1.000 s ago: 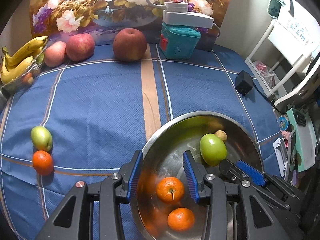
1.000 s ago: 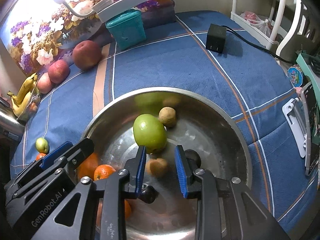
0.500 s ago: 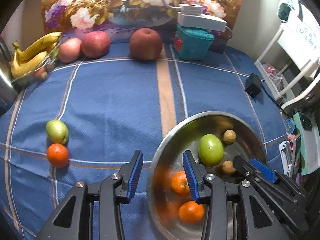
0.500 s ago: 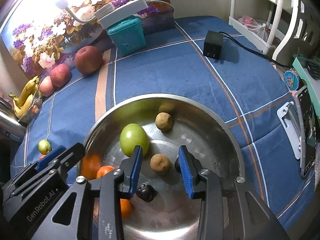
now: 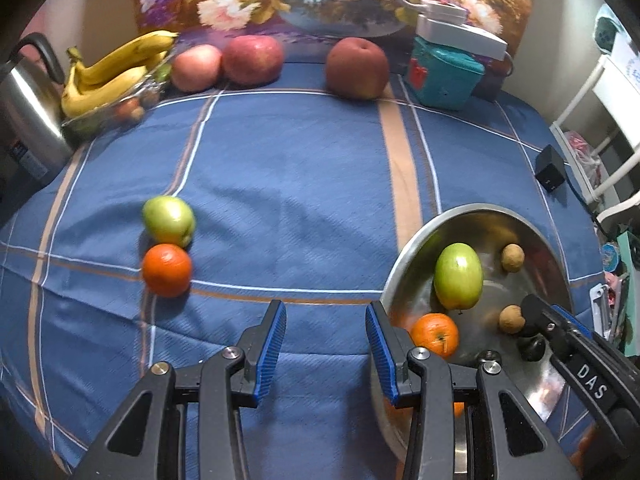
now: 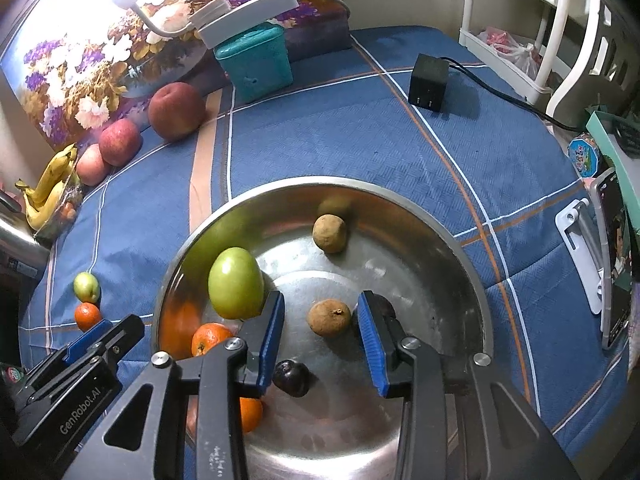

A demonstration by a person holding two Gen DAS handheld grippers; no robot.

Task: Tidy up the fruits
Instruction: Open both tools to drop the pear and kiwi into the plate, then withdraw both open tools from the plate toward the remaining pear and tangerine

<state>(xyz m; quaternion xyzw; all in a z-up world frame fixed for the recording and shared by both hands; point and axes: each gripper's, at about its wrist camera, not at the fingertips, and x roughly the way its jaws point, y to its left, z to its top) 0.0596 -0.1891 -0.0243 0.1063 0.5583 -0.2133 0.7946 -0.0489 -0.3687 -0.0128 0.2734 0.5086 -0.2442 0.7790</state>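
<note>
Jaws: left gripper and right gripper both stood apart, empty.
Right: over brown fruit in steel bowl.
Left: over blue tablecloth.
Dark fruit: possibly a plum.

Your right gripper hangs over the steel bowl, jaws apart around a brown fruit without touching; a green apple sits just left
</note>
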